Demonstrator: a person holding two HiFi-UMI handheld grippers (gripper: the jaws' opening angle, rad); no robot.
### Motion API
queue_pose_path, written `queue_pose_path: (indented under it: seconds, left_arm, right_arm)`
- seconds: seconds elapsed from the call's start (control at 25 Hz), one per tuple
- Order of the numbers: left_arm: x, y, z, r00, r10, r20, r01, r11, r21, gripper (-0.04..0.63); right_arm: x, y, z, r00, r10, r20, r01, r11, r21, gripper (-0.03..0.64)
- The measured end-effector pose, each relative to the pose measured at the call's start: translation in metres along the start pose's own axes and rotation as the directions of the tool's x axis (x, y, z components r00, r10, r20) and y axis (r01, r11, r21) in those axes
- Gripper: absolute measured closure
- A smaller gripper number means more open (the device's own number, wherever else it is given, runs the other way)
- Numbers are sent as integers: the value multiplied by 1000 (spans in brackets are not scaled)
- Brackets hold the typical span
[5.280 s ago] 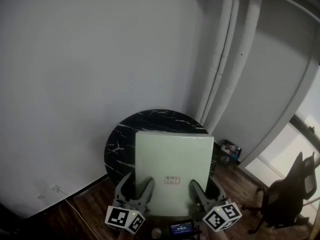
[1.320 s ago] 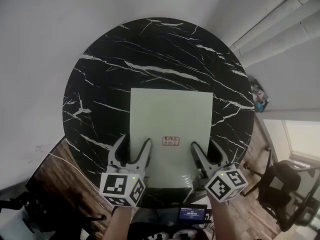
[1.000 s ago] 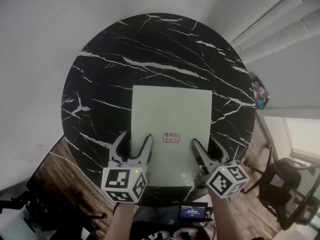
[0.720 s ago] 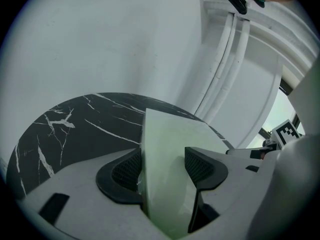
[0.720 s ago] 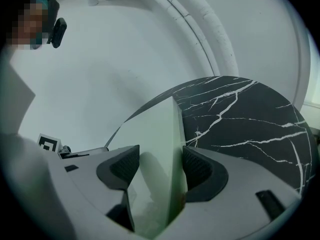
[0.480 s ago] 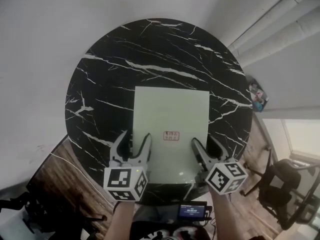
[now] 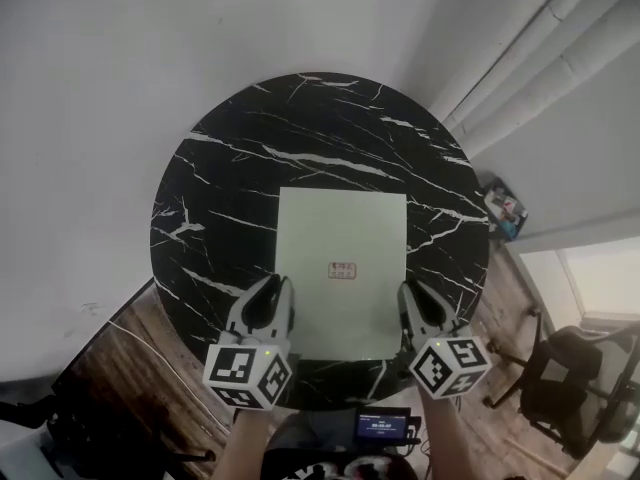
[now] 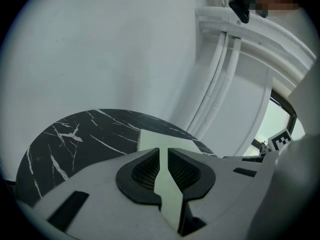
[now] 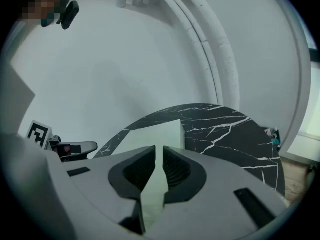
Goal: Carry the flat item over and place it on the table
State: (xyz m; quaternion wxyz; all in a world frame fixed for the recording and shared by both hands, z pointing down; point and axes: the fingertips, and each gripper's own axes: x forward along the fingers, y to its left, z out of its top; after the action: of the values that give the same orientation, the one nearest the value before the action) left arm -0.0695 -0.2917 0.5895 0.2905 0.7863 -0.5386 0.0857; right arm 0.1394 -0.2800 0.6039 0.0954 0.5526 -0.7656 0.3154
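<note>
- The flat item, a pale green board (image 7: 340,238), lies flat on the round black marble-patterned desk (image 7: 220,198). It sits toward the person's side, with its near edge close to the desk's rim.
- A small label with red print (image 7: 343,269) shows on the board's near half, about midway between its side edges.
- The left tool (image 7: 272,286) sits at the board's near left corner, its tips over the board's left edge. Its jaws have just been closing and now stand almost together, with only a thin slit left. The left gripper view shows the board through that slit, but the pads clamp nothing.
- The right tool (image 7: 412,293) sits at the near right corner, just at the board's right edge. Its jaws have likewise just been closing to a thin slit and hold nothing. The board shows pale beyond and below them.
- Each tool's marker cube (image 7: 248,375) faces the head camera near the desk's front rim.
- White pipes (image 7: 520,38) run up the wall beyond the desk, and an office chair (image 7: 590,368) stands on the wooden floor at the right.
</note>
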Motion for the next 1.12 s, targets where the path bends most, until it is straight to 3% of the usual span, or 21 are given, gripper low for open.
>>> queue_pose_path:
  seconds: [0.12, 0.64, 0.84, 1.12]
  left_arm:
    - [-14, -4, 6, 1000, -16, 9, 16, 1000, 8, 564]
    - [-87, -43, 41, 994, -75, 79, 59, 980, 190, 581]
    - [-122, -64, 53, 991, -74, 109, 34, 945, 325, 581]
    - [-166, -77, 70, 979, -102, 179, 37, 941, 336, 581]
  right_arm:
    - [-14, 8, 13, 999, 5, 51, -3, 1000, -31, 591]
    - [-96, 58, 42, 983, 8, 181, 12, 994, -109, 594]
    - [-132, 83, 48, 972, 20, 235, 7, 993, -117, 594]
    - [-169, 117, 53, 950, 43, 309, -5, 992, -125, 594]
